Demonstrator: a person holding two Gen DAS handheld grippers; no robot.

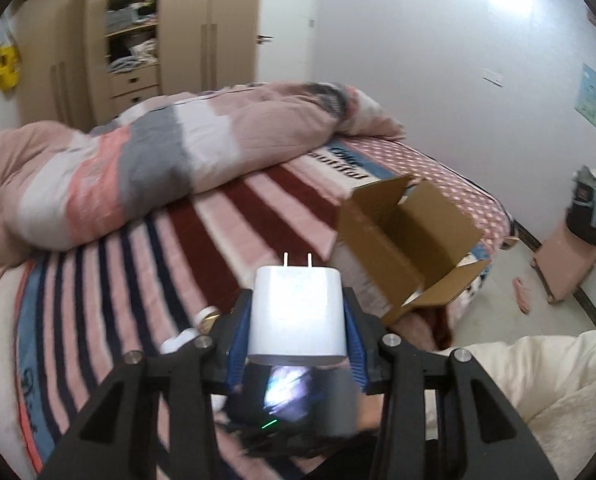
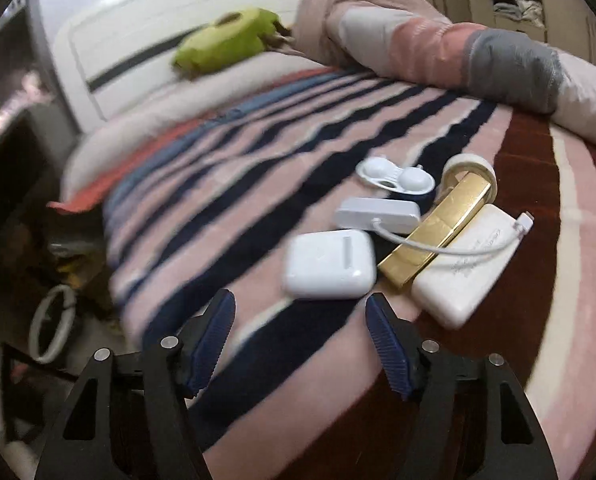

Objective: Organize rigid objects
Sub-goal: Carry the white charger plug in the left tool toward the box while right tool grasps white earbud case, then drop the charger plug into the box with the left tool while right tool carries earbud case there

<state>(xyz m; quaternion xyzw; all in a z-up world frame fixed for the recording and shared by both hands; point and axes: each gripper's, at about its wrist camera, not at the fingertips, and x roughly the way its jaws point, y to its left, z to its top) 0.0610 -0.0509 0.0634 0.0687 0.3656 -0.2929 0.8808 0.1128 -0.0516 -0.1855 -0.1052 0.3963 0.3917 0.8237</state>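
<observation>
My left gripper (image 1: 297,320) is shut on a white plug charger (image 1: 297,314), prongs pointing away, held above the striped bed. An open cardboard box (image 1: 409,240) lies on the bed ahead and to the right of it. My right gripper (image 2: 299,324) is open and empty, just short of a white earbud case (image 2: 329,263). Beyond the case lie a white flat adapter with a cable (image 2: 377,215), a gold bar-shaped object (image 2: 437,232), a white power bank (image 2: 463,266), a tape roll (image 2: 471,168) and a white contact-lens case (image 2: 395,178).
A rolled quilt (image 1: 138,168) lies across the far side of the bed. A green plush toy (image 2: 226,42) rests by the white headboard (image 2: 138,20). A wardrobe (image 1: 98,40) stands behind the bed. A pink stool (image 1: 565,256) and slippers are on the floor at right.
</observation>
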